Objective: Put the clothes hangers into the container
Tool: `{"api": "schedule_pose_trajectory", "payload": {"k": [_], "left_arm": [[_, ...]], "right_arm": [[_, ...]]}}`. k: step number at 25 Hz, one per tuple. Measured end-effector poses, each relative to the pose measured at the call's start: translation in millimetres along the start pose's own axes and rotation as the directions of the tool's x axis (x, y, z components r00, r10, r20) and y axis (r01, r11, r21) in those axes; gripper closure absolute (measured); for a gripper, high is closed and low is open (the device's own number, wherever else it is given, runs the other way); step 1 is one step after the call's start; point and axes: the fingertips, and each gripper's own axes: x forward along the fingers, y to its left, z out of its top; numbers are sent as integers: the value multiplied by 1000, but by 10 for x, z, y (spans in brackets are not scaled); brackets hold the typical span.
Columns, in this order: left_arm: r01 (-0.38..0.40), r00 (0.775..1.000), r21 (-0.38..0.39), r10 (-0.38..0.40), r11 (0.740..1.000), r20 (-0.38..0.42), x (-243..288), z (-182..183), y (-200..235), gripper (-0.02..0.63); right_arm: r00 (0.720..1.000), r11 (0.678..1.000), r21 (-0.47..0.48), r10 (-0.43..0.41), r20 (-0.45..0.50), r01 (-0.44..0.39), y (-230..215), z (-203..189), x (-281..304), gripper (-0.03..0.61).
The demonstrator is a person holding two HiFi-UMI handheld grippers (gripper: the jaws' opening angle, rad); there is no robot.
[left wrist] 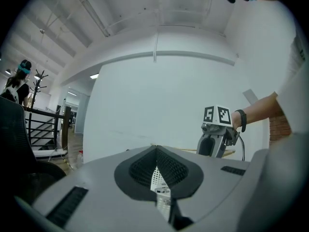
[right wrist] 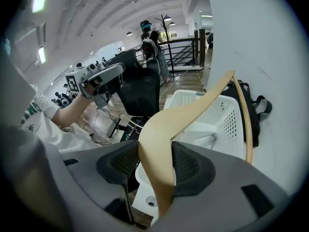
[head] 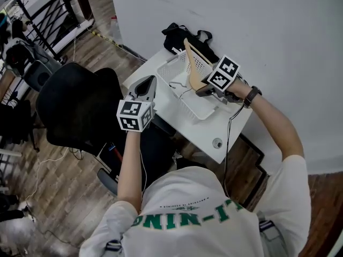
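Gripping the tan wooden clothes hanger [right wrist: 159, 139] at its bend, the right gripper [right wrist: 155, 166] tilts it over the white perforated plastic basket [head: 170, 67]. One arm of the hanger rises above the rim. The left gripper [head: 146, 87], jaws together and empty, hovers near the left edge of the white table [head: 228, 127]. Only the right gripper view shows a distant black railing [right wrist: 186, 52] and coat stand [right wrist: 166, 25]. The basket sits on the table against a white wall [head: 241, 15], with a black bag [head: 179, 36] behind it and a black office chair [head: 75, 106] beside it.
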Motion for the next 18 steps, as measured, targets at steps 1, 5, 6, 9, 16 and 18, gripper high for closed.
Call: {"api": "schedule_pose_trajectory", "payload": {"k": [1,5,6,9,16,18], "left_arm": [[-2,1000,-2,2,1000,-4,16,-28,4,604],[-12,1000,-10,12,1000,-24,56,-129,17,604],[-14,999,-10,14,1000,-29,64,-151,19,604],[-23,999,-15,23,1000,-41,73,-209,32,604],[-57,997,-36,55,998,-63,58,-355,128,604],[-63,996,-38,60,997,-67,49,-378,124,604]], "right_arm": [[999,1000,16,22,-26,-22,-13,-63,70,350],[986,993,76,95,-138,-85,-81,-297,368,350],[981,992,90,107,-163,-93,-113,-346,436,350],[968,985,134,139,-211,-112,-227,-430,611,350],[945,946,252,258,-202,-204,-426,-250,809,350],[933,932,276,296,-203,-236,-432,-234,822,347]]}}
